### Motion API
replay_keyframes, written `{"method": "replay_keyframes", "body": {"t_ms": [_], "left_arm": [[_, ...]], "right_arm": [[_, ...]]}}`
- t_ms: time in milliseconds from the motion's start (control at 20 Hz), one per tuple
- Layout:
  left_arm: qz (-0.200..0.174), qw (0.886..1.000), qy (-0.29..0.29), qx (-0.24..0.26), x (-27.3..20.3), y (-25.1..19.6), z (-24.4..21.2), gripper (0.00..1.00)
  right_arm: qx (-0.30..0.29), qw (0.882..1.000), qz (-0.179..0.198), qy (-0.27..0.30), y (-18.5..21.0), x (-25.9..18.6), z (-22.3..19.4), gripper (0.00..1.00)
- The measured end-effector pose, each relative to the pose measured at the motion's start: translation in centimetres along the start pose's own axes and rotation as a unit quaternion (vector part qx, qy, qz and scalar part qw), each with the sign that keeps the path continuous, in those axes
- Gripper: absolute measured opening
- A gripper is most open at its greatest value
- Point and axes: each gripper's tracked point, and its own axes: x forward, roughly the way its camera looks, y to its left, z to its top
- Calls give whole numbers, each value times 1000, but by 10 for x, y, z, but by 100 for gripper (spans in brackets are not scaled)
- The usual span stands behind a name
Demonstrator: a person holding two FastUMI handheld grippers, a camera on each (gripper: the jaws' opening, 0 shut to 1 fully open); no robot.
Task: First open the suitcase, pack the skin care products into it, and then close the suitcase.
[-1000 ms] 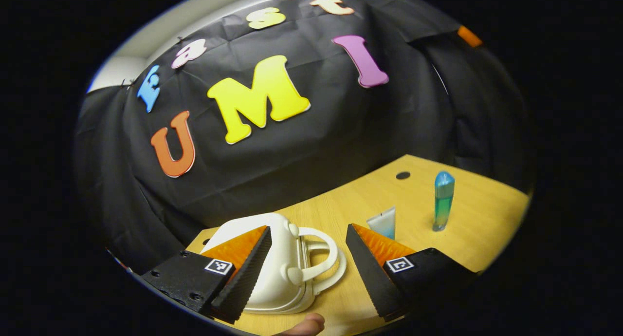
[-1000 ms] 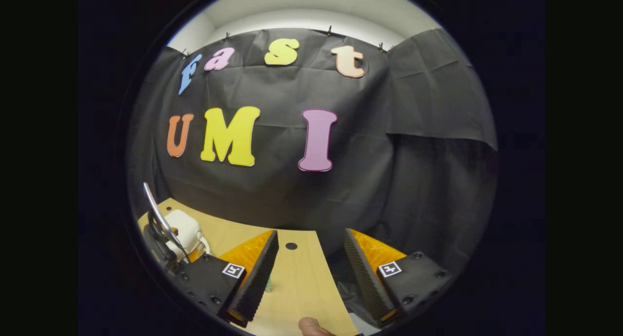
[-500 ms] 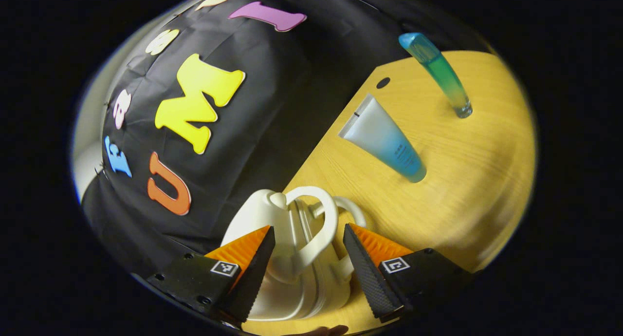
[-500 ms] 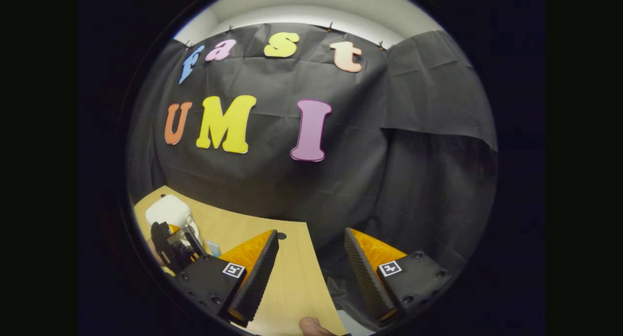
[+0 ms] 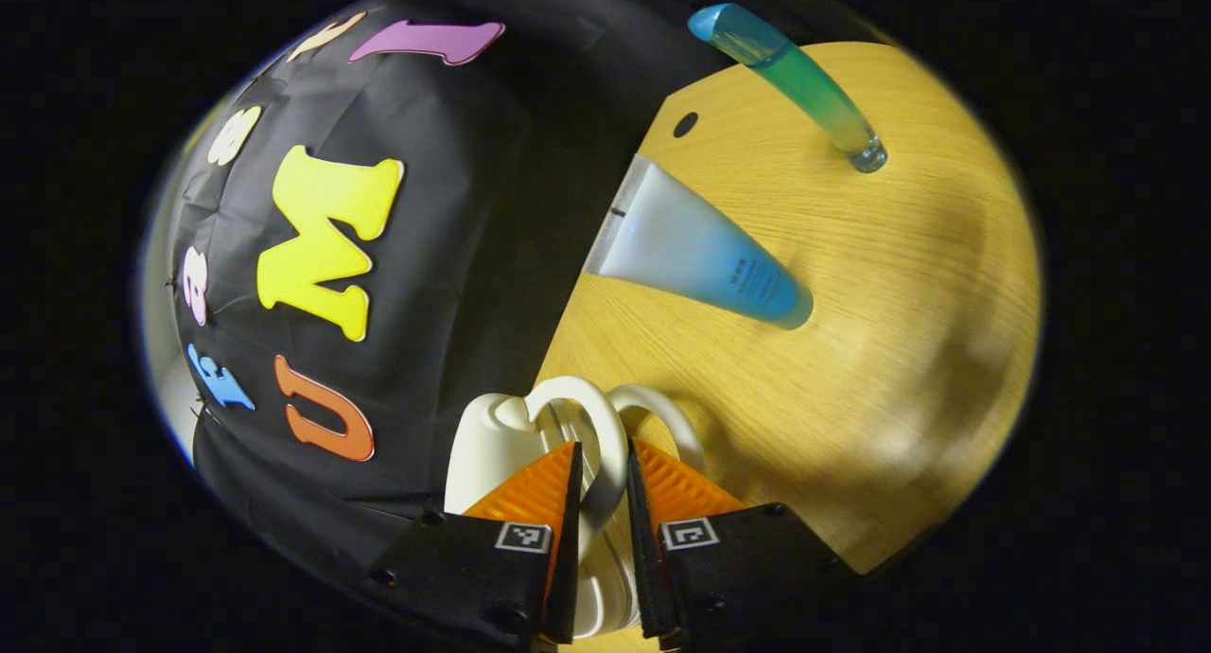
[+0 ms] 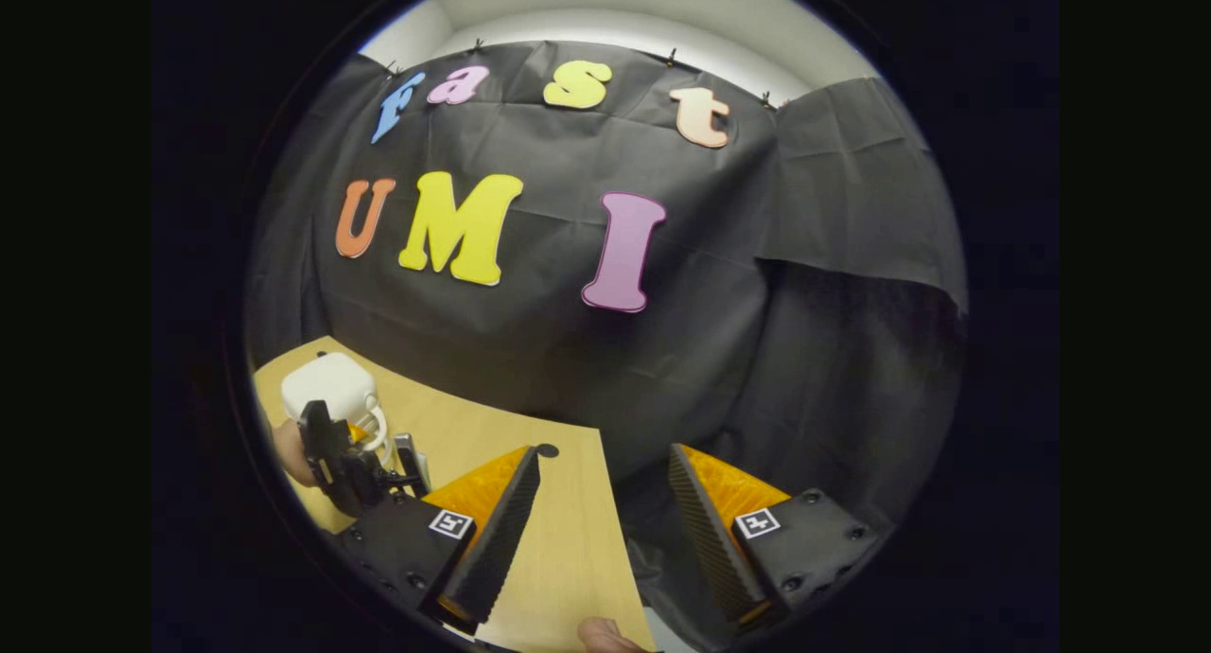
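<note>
The left gripper [image 5: 601, 502] pinches one white handle [image 5: 598, 445] of the small white suitcase [image 5: 492, 445]. Past the suitcase, a blue tube [image 5: 695, 251] and a green bottle [image 5: 795, 80] stand on the wooden table [image 5: 899, 350]. The right gripper [image 6: 601, 520] is held wide apart with nothing in it, well away from the suitcase.

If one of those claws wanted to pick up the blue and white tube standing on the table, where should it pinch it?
Probably on the tube body, around its middle, coming in level from the side. It stands on its blue cap end with the flat crimped end up, so its two broad faces suit the left gripper fingers; pinching the thin crimp risks tipping it. The table around it looks open.
</note>
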Motion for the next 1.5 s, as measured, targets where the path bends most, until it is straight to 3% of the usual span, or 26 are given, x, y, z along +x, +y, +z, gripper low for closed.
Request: {"method": "replay_keyframes", "body": {"t_ms": [150,450,800,1150,1500], "left_arm": [[-14,1000,2,-6,-4,4,2,20],[-61,991,7,-120,-23,41,9,5],[-93,962,-27,-256,-48,152,-7,3],[-77,935,-53,-342,-53,264,-93,2],[-48,938,-41,-341,-24,325,-215,3]], "right_arm": [[9,1000,5,14,0,0,-5,82],[57,997,-21,56,-1,11,-18,82],[94,991,-49,83,31,14,-23,82],[87,991,-61,80,96,16,-5,82],[63,991,-48,106,162,23,-3,82]]}}
